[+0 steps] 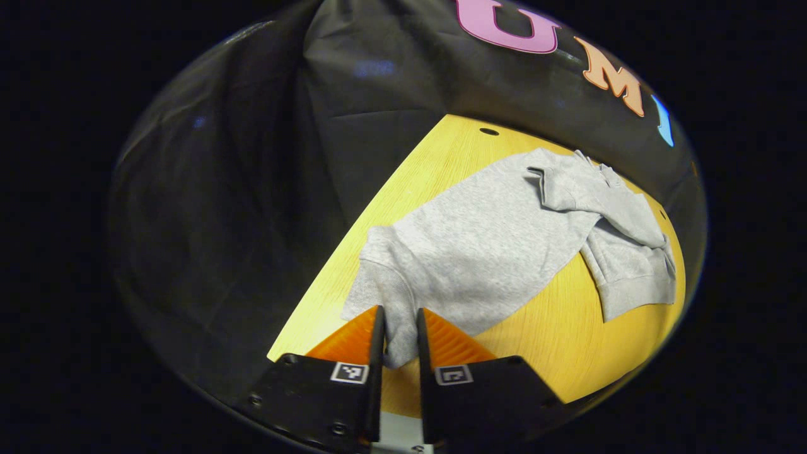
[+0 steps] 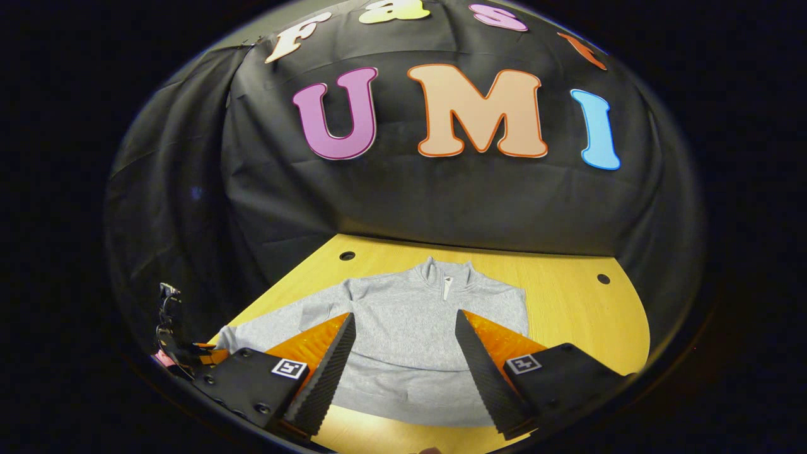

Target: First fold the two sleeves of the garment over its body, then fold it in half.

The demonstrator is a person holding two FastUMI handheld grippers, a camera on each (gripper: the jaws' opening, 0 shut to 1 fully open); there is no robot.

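A grey sweatshirt lies flat on a yellow wooden table. My left gripper is shut on the cuff end of the near sleeve, which runs up between its two fingers. The other sleeve lies bunched beside the body at the far end. In the right gripper view the sweatshirt lies with its zip collar toward the wall and its hem toward me. My right gripper hovers open over the body, with nothing between its fingers. The left gripper shows at the sweatshirt's left sleeve end.
The table ends at the black cloth wall behind. Small round holes sit near its back corners. Bare wood lies to the right of the sweatshirt and in front of its hem.
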